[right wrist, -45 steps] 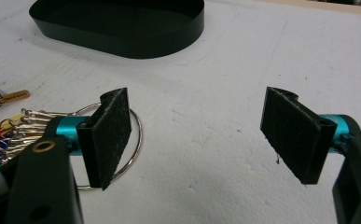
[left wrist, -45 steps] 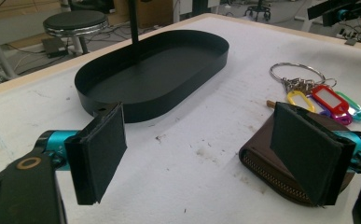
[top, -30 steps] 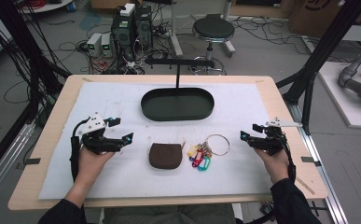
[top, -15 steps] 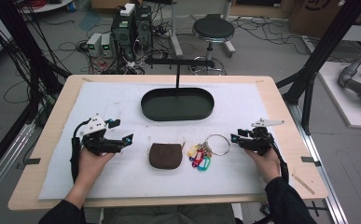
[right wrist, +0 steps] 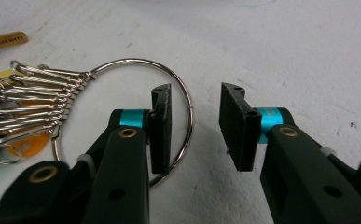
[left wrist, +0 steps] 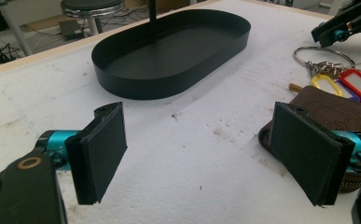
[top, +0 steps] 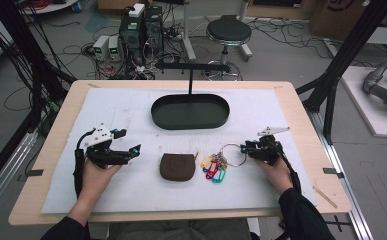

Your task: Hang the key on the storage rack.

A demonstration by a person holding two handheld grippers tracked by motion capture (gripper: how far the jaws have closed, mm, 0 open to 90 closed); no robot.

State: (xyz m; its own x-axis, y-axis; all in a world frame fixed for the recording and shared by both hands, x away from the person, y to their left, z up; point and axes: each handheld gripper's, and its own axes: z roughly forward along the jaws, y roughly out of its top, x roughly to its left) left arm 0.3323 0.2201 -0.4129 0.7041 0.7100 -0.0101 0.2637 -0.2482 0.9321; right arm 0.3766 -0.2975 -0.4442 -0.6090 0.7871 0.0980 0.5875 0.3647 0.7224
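White padded tabletop. Right gripper [right wrist: 194,128], jaws just closing, not yet pinching, straddles key ring [right wrist: 186,100] at its 3 o'clock: thin stiff wire, slippery; tags dangle.

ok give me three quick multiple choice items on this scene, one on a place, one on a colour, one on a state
1. The brown pouch lies:
A. inside the black tray
B. between the left gripper and the key bunch
C. on the stool

2. The oval tray is:
A. black
B. red
C. white

3. The right gripper has its fingers:
A. clamped on the pouch
B. apart, astride the wire of the key ring
C. shut on nothing

Key: 1 B, the high view shows the pouch between the left gripper and the key bunch. 2 A, plainly black. 3 B, the key ring passes through the gap.
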